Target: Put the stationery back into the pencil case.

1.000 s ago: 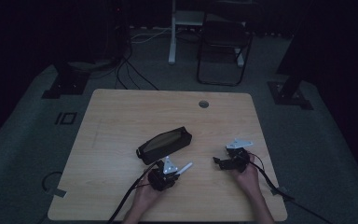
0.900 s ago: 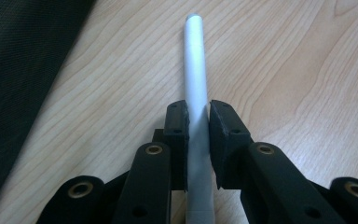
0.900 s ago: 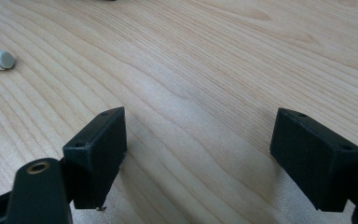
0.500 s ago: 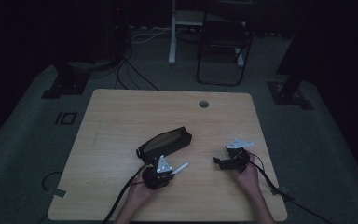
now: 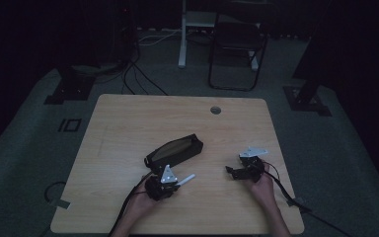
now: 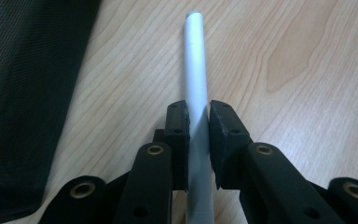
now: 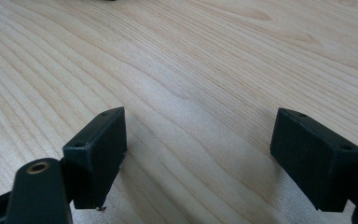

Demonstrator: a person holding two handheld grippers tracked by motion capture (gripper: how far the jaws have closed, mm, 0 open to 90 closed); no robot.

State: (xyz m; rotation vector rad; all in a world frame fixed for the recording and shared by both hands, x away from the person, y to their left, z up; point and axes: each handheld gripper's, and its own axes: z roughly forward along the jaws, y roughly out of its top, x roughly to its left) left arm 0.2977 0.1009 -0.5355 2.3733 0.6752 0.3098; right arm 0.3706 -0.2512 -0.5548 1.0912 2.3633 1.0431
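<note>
The left hand-held gripper (image 6: pixel 197 122) pinches a white pen (image 6: pixel 196 70) lengthwise, just beside the black case (image 6: pixel 25 93).

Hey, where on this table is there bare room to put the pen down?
Widest bare wood: the far-left stretch of the table, beyond the black pouch. Also free: between the left claw holding the pen and the open right claw. Tightest just ahead of the left claw, beside the pouch.

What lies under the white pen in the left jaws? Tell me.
Bare wooden table lies under the white pen, which the left gripper clamps. A black pouch lies beside it. The pen's rear end is hidden below the jaws.
</note>
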